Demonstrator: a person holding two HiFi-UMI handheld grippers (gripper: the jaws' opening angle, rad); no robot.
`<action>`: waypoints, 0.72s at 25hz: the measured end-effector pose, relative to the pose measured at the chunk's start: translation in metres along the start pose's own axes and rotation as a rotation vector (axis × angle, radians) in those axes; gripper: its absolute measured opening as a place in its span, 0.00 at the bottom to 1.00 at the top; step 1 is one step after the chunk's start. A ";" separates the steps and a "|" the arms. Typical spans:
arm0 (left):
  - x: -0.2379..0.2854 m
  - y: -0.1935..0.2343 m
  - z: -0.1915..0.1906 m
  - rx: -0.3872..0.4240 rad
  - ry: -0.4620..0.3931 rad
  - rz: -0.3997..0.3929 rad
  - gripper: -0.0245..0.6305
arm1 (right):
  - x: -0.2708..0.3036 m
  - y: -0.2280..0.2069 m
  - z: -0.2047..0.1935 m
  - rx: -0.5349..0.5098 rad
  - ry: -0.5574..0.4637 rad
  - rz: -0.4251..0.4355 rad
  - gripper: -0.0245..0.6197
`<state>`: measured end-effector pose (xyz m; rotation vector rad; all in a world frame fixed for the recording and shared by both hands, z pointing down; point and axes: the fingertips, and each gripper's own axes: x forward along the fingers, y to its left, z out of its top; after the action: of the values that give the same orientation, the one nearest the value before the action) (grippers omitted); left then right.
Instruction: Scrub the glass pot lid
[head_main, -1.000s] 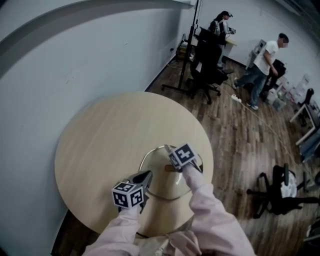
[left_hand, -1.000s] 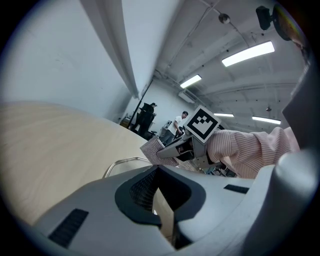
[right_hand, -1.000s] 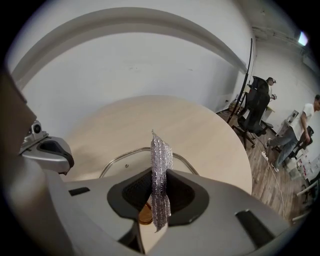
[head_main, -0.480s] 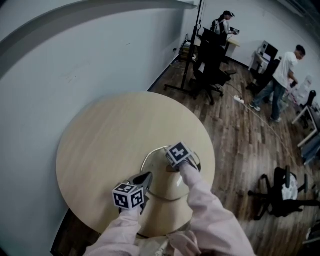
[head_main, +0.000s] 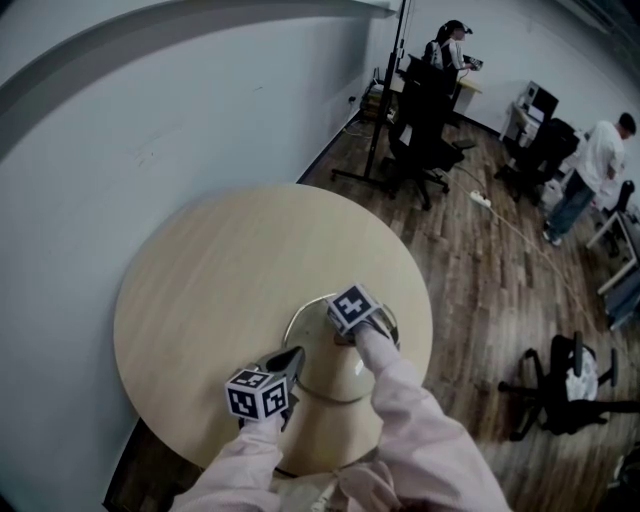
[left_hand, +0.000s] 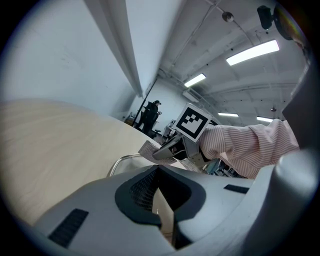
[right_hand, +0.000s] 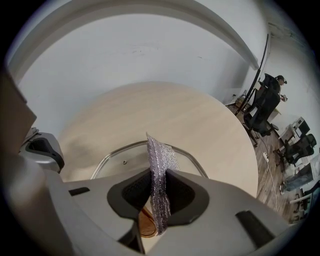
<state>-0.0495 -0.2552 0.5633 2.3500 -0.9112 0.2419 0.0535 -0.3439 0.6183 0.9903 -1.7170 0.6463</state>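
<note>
Right gripper view shows the right gripper (right_hand: 159, 176) with its jaws closed tight on a silvery scrub cloth (right_hand: 159, 155). The cloth stands edge-up out of the pads, over the lid (right_hand: 125, 156). The lid lies on the table (right_hand: 180, 107) with its knob side up, and the brown knob (right_hand: 144, 225) is just under the cloth's lower end. The left gripper (left_hand: 157, 172) sits at the lid's left rim, on the person's side. Its jaws are drawn almost together with only a slit between them, and I cannot tell whether the rim is pinched in that slit or merely touched.

That doubt is the main risk. If the lid is not truly pinned, a scrubbing stroke would likely send it sliding over the smooth table, away from the left gripper. Pressure close to the rim rather than near the knob might tip the lid up. The cloth is thin and held by a narrow strip, so drag on the glass could fold it or pull it free. That would leave hard jaw tips to scrape the glass. The knob could also catch the jaws in mid-stroke.
</note>
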 end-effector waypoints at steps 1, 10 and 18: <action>0.001 0.001 0.000 -0.001 0.001 0.001 0.03 | 0.002 0.000 0.002 -0.004 0.001 0.002 0.17; -0.006 0.002 -0.002 -0.006 0.002 0.021 0.03 | 0.003 0.008 0.008 -0.048 -0.009 -0.001 0.17; -0.014 0.008 -0.004 -0.015 -0.006 0.037 0.03 | 0.007 0.025 0.013 -0.101 0.002 0.002 0.17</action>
<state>-0.0651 -0.2502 0.5651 2.3230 -0.9564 0.2427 0.0246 -0.3432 0.6207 0.9169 -1.7313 0.5557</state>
